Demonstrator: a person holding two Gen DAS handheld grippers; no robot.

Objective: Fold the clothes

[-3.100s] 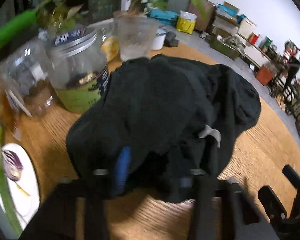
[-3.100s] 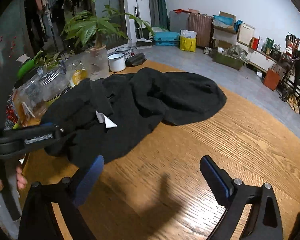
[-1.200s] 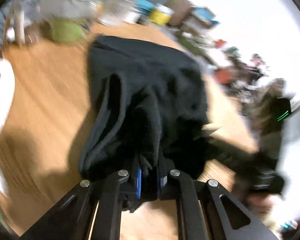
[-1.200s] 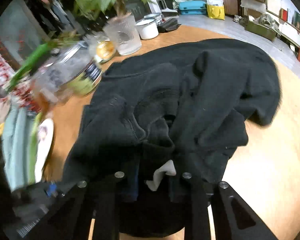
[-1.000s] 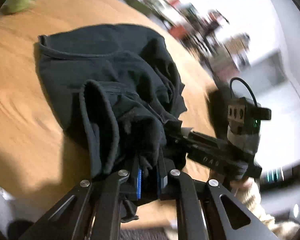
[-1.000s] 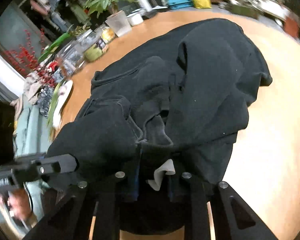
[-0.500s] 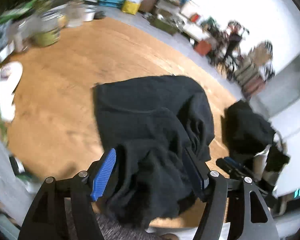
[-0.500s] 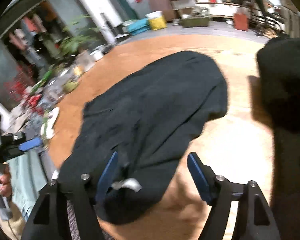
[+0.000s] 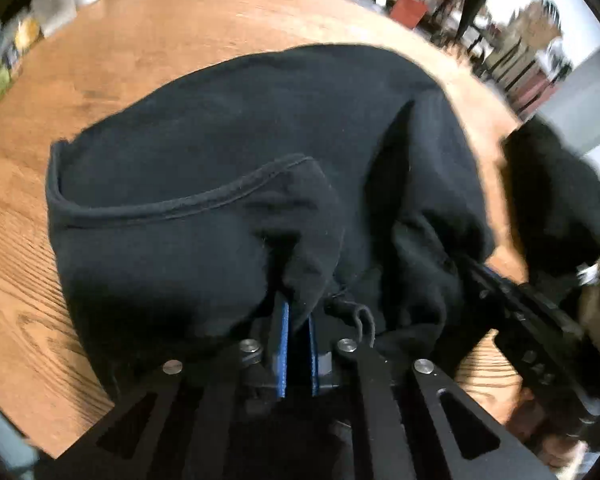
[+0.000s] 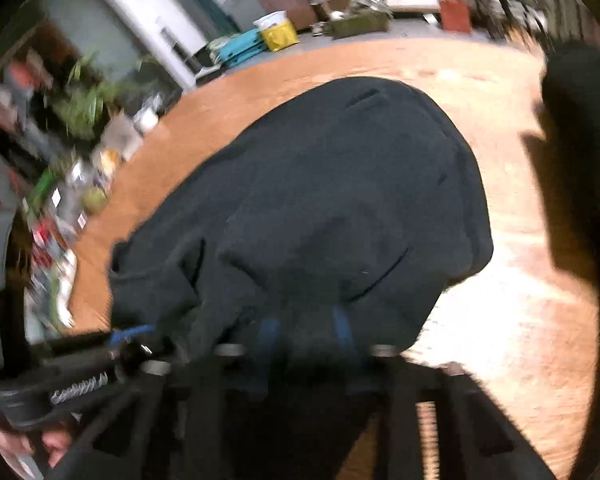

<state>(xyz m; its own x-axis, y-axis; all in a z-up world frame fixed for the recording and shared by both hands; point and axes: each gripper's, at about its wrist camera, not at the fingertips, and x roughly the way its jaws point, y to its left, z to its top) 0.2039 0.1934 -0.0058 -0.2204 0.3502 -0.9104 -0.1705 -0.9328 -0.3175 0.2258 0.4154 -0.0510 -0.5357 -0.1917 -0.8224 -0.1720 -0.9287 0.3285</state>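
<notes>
A black garment (image 9: 240, 152) lies spread and rumpled on the round wooden table (image 9: 140, 20). My left gripper (image 9: 298, 344) is shut on a bunched fold at the garment's near edge, and cloth shows between its blue pads (image 9: 283, 344). In the blurred right wrist view the same black garment (image 10: 340, 200) fills the middle, and my right gripper (image 10: 304, 332) is shut on its thick near edge. The right gripper's black body (image 9: 520, 320) reaches in from the right. The left gripper's black body (image 10: 80, 368) sits at lower left in a hand.
A second dark garment (image 9: 552, 200) lies at the right, close beside the first, and shows as a dark garment (image 10: 580, 160) in the right wrist view too. Jars and plants (image 10: 80, 184) crowd the table's far left. Boxes and bags stand on the floor beyond.
Half a second ago both grippers hung open above the garment. Both have come down and shut on its near edge.
</notes>
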